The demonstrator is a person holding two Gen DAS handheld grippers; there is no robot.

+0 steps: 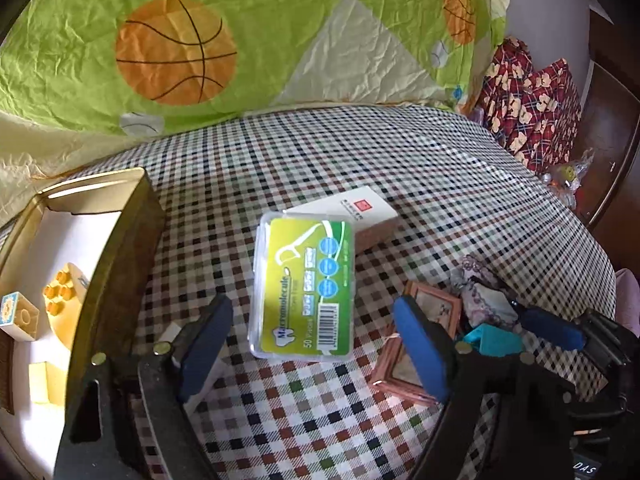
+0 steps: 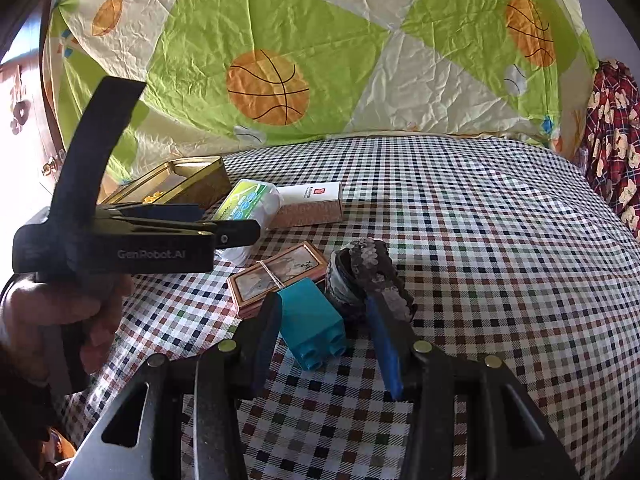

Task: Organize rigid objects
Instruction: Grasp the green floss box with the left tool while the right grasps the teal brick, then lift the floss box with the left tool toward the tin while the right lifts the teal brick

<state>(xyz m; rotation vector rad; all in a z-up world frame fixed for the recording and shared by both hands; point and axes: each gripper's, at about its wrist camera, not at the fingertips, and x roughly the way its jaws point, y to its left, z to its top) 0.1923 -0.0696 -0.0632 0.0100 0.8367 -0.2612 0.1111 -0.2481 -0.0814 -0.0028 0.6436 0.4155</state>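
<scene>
Checkered cloth covered the bed (image 1: 400, 168), wide open to the right. At its left edge I saw the open tin (image 1: 116, 240) with blocks inside. My left claw (image 1: 316, 344) stood wide, its pads flanking the floss box (image 1: 304, 288) without touching. Just right lay a framed card (image 2: 276, 276). My right claw (image 2: 326, 332) was partly closed around the teal block (image 2: 310, 320); contact I couldn't tell.
</scene>
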